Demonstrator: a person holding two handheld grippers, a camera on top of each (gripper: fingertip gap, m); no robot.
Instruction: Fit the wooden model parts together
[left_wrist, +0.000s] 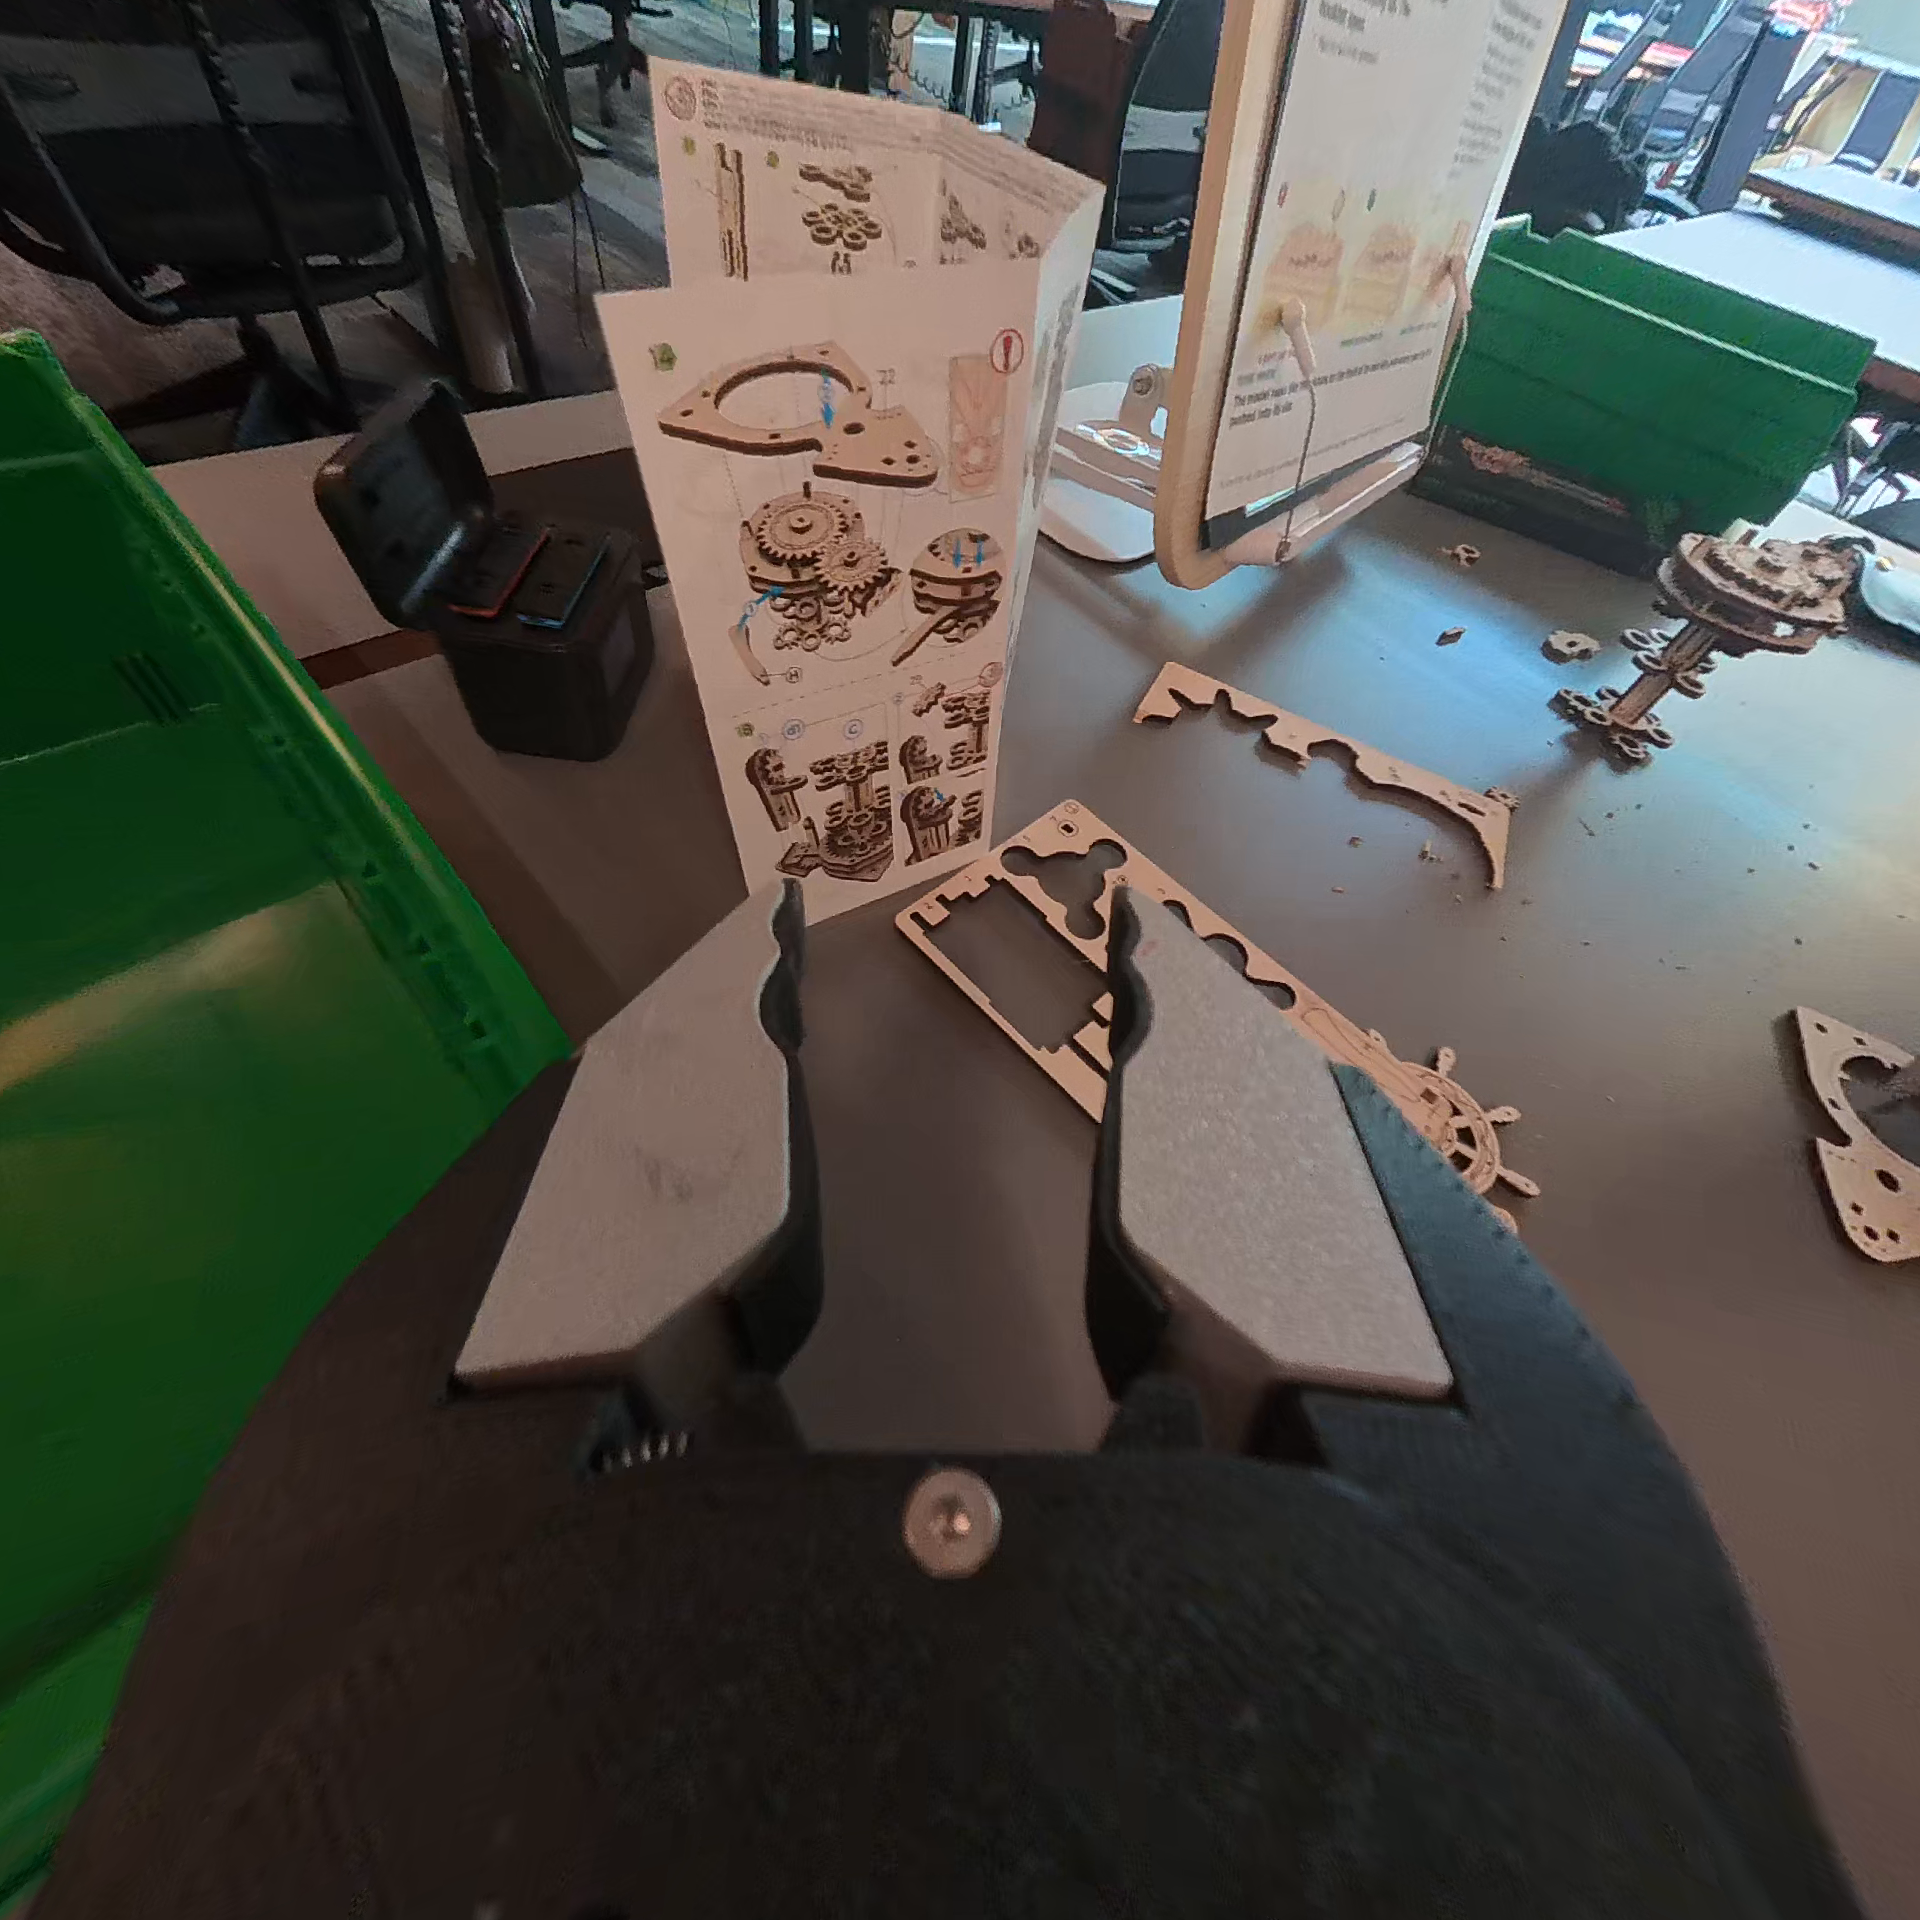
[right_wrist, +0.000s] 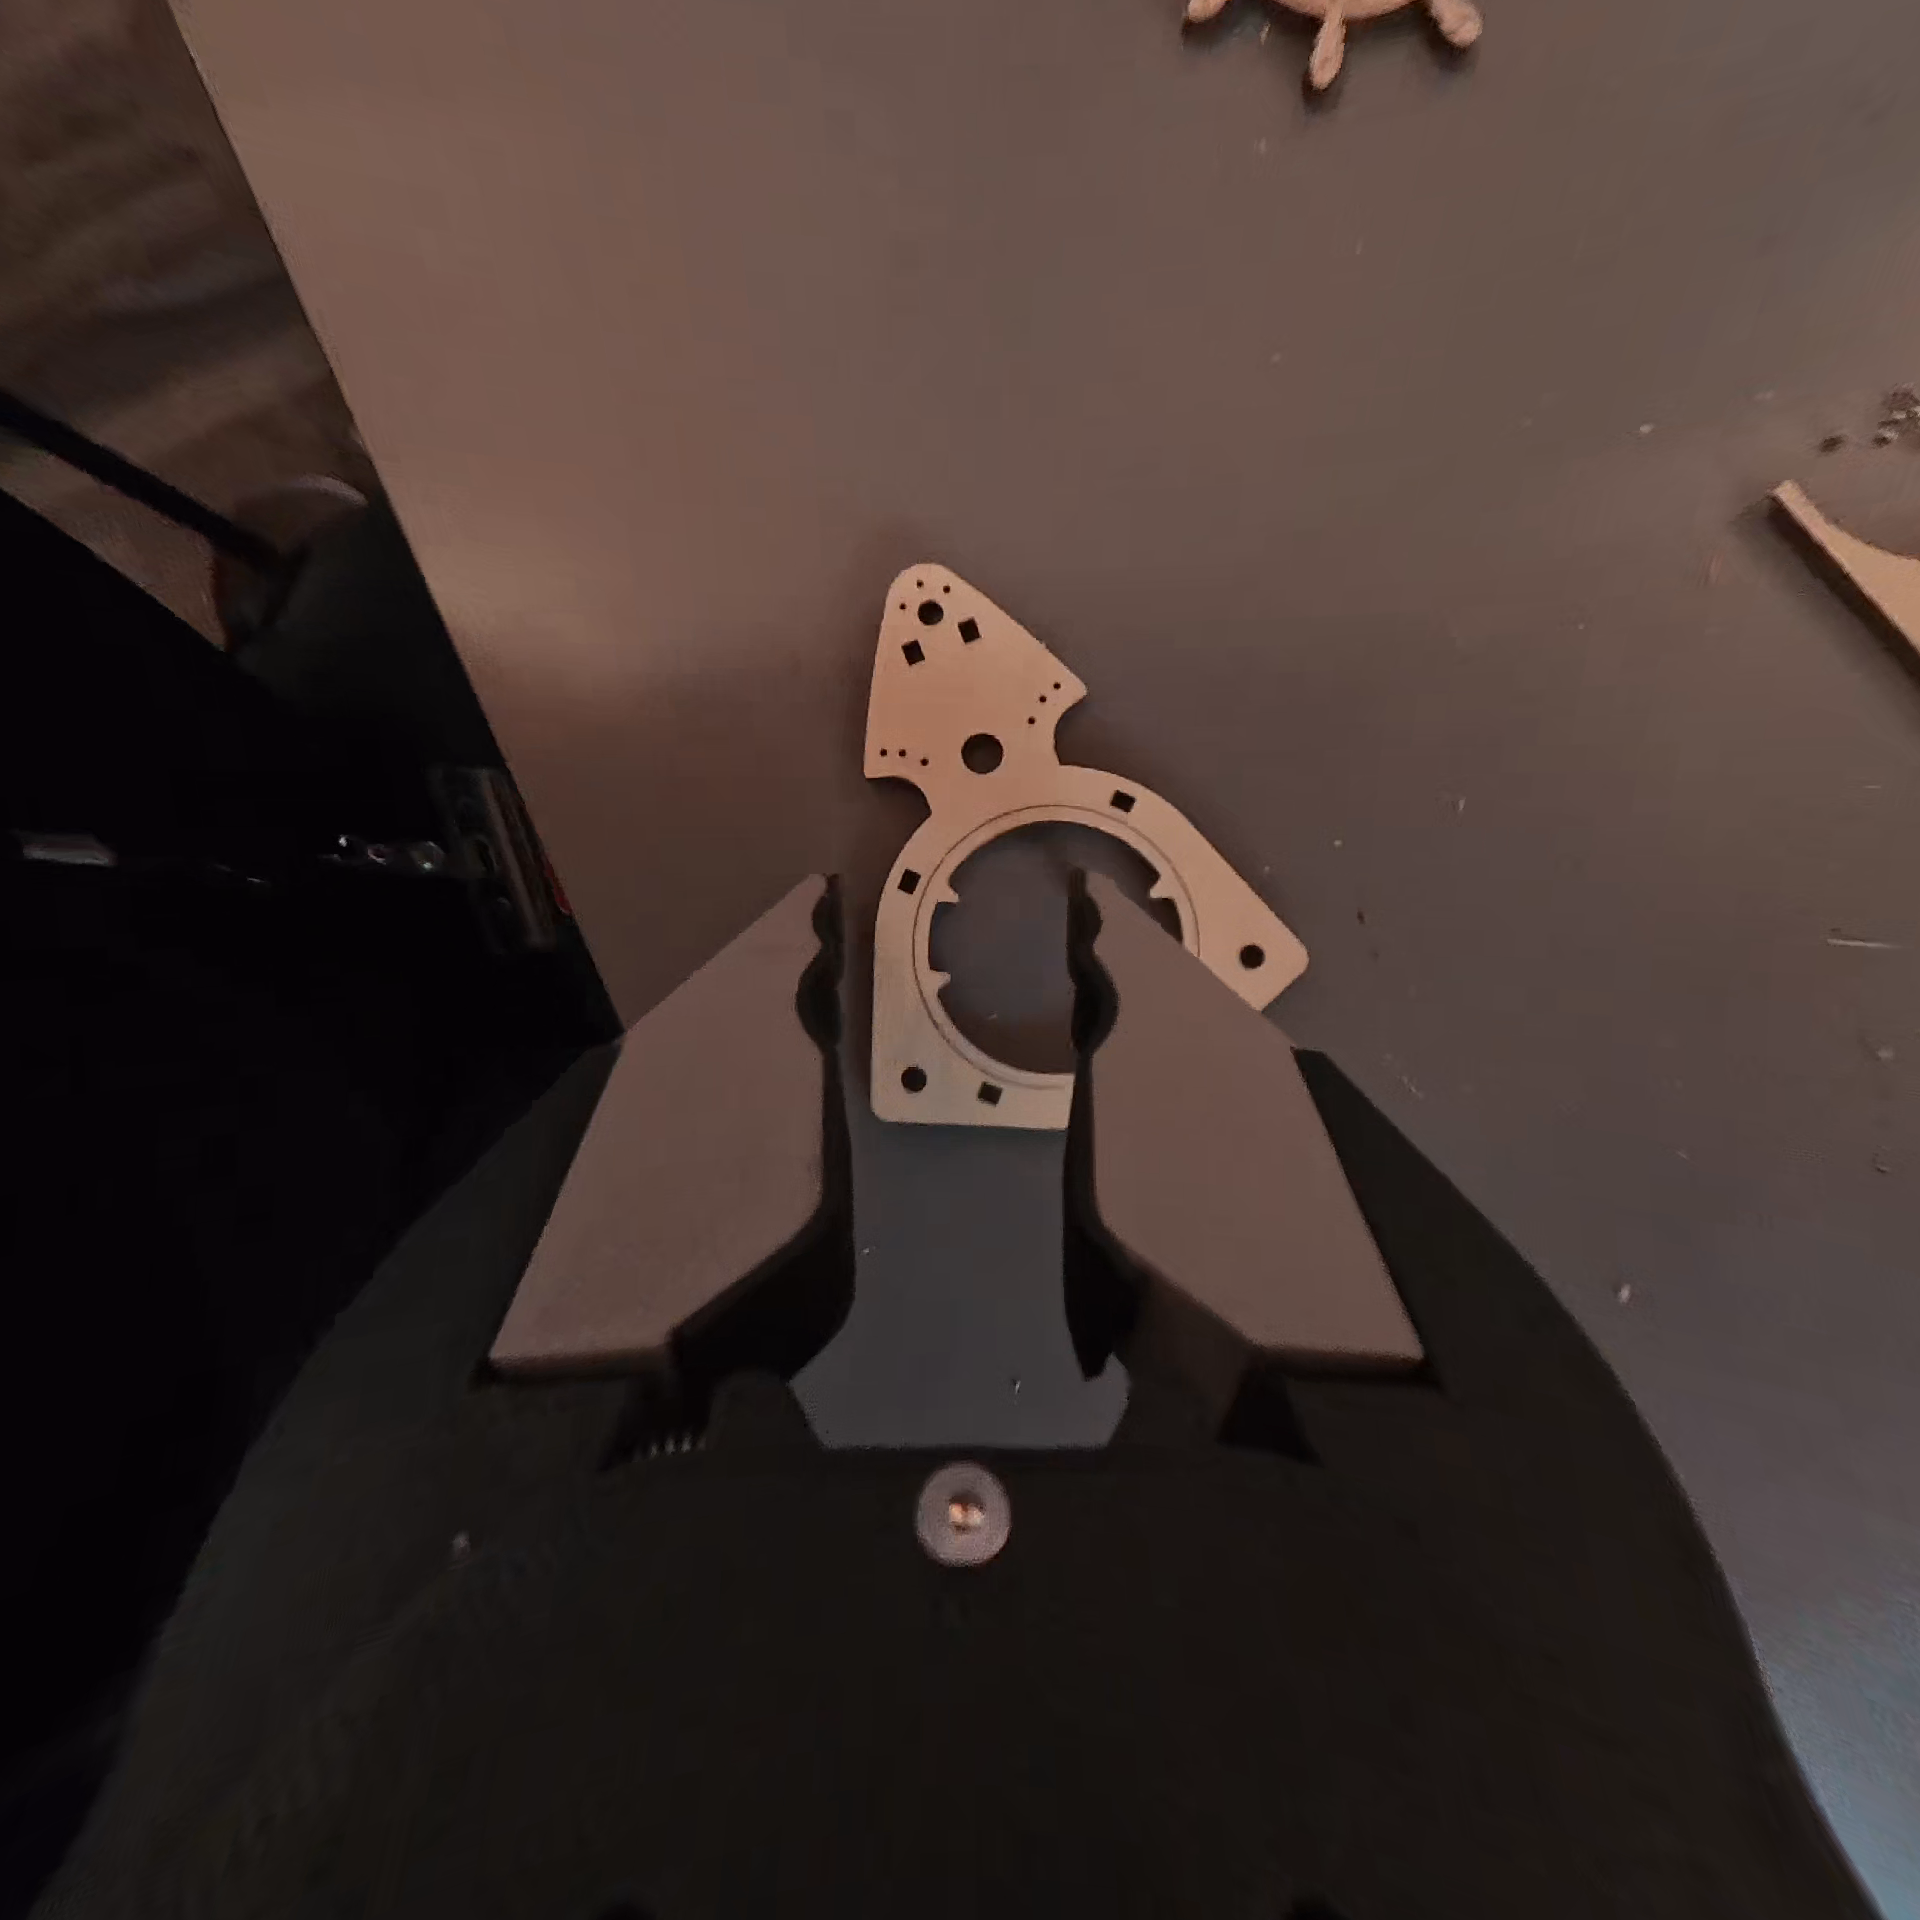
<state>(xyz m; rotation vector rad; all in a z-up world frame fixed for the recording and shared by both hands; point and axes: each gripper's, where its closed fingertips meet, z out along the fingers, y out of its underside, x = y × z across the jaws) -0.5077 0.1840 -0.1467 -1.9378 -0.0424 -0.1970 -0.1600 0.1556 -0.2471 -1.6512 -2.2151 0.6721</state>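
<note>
2 grippers, jaws apart | right gripper (right_wrist: 951, 904) over ring plate (right_wrist: 997, 862); unheld

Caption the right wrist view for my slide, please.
Right gripper, jaws open, poised over a flat wooden plate lying on the table.

Grey table (left_wrist: 1299, 623), green crate (left_wrist: 187, 935) alongside, dark office chairs (left_wrist: 260, 156) beyond.
</note>
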